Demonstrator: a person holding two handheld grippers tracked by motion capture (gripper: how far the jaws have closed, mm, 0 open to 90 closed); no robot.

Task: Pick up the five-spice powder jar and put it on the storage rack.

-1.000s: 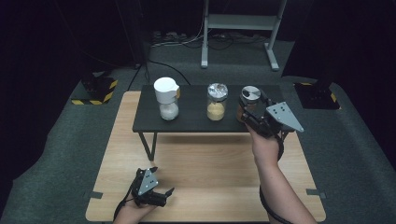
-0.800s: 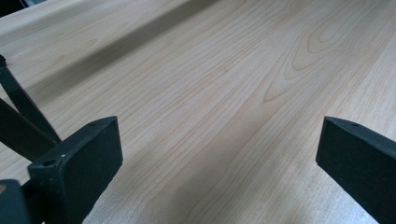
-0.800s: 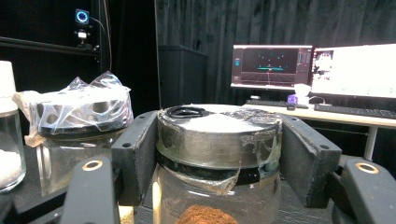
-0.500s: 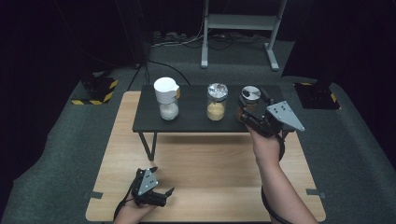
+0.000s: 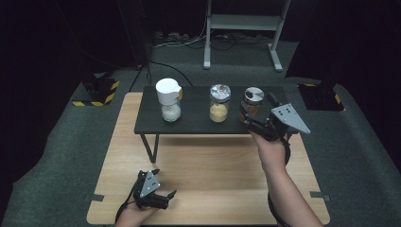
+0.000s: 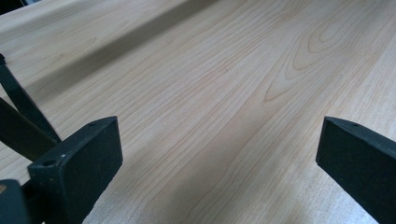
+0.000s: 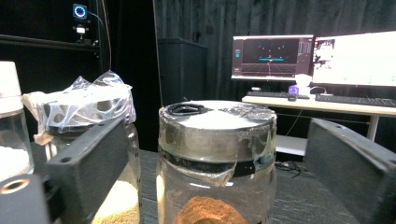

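Note:
A jar of brown powder (image 5: 253, 100) with a grey lid stands at the right end of a low black shelf (image 5: 189, 122). My right gripper (image 5: 248, 117) is level with it. Its jaws have just been opening and now stand open, one on each side of the jar (image 7: 217, 126), with a gap on both sides. My left gripper (image 5: 169, 196) rests low over the wooden table (image 5: 213, 165) near its front edge. It is open, with nothing between its fingers (image 6: 79, 158).
Two more jars stand on the shelf: one of yellow grains under crinkled film (image 5: 220, 104) in the middle, and one with a white cap and white powder (image 5: 169, 101) at the left. Dark carpet surrounds the table. A metal stand (image 5: 241, 28) is behind.
The right gripper's jaws have spread apart around the brown-powder jar. Neither hand has shifted, and the jars stand where they were.

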